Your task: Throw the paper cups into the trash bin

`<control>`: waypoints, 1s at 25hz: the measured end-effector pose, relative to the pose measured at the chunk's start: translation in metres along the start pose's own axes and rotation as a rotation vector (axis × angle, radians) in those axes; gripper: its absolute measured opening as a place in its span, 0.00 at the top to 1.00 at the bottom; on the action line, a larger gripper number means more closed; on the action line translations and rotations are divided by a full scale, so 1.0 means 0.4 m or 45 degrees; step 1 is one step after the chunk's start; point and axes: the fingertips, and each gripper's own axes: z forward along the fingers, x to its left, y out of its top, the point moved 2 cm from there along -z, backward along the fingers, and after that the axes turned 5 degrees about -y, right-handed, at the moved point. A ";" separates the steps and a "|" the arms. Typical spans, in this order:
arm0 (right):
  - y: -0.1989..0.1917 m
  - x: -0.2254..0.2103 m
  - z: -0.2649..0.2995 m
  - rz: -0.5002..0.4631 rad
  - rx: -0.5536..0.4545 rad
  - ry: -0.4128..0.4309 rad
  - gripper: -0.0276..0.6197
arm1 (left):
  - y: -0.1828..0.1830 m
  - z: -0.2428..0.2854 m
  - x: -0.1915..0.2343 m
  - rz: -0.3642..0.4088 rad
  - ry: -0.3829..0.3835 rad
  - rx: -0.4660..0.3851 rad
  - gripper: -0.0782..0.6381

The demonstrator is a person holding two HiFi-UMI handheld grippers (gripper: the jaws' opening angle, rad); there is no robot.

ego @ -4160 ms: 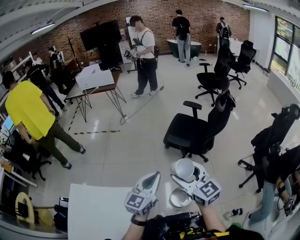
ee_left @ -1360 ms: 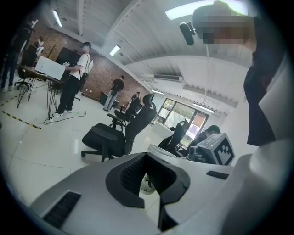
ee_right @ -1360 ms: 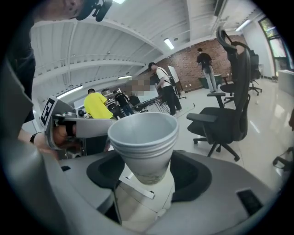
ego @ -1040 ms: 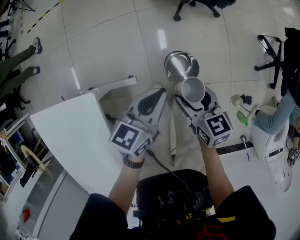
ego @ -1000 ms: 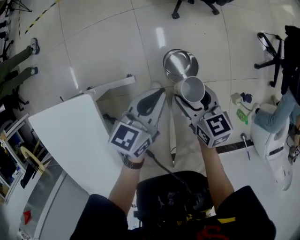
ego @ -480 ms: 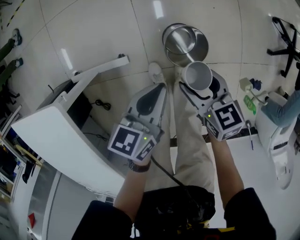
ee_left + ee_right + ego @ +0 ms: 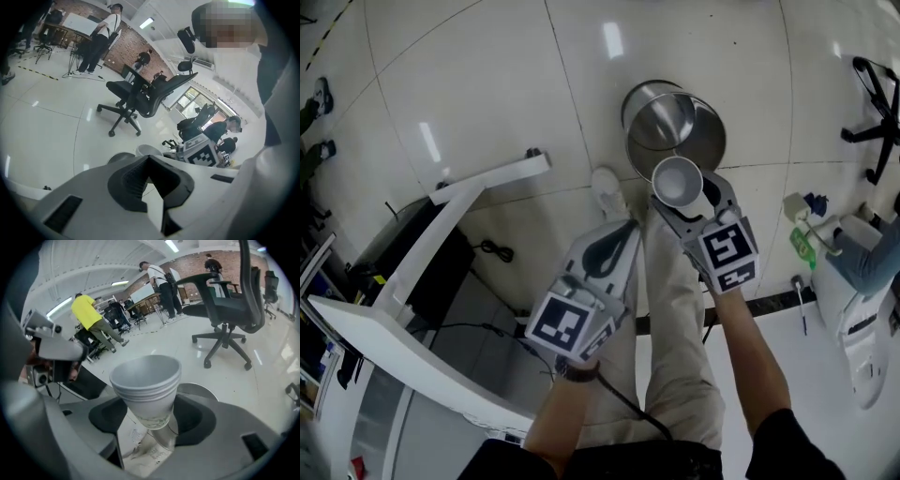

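A stack of white paper cups [image 7: 677,180] sits mouth-up between the jaws of my right gripper [image 7: 684,193], which is shut on it. In the head view the cups overlap the near rim of the round steel trash bin [image 7: 709,150] on the floor. The right gripper view shows the same cups [image 7: 146,380] gripped low on their sides by the right gripper [image 7: 150,422], with the bin [image 7: 200,391] just behind. My left gripper [image 7: 619,227] hangs lower left of the bin, shut and empty. In the left gripper view the left gripper [image 7: 149,162] points toward the bin [image 7: 118,157].
A white table [image 7: 384,347] with a slanted leg [image 7: 487,178] stands at the left. The person's shoe [image 7: 606,187] is beside the bin. A white appliance [image 7: 862,319] and a green bottle [image 7: 802,246] lie at the right. Office chairs [image 7: 225,305] and people stand farther off.
The head view has tipped further down. The right gripper with the cups has moved forward to the bin's near rim. The left gripper has dropped back slightly.
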 end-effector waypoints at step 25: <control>-0.445 -0.160 0.605 -1.043 0.813 0.188 0.45 | -0.135 0.102 0.234 -0.138 0.069 0.050 0.87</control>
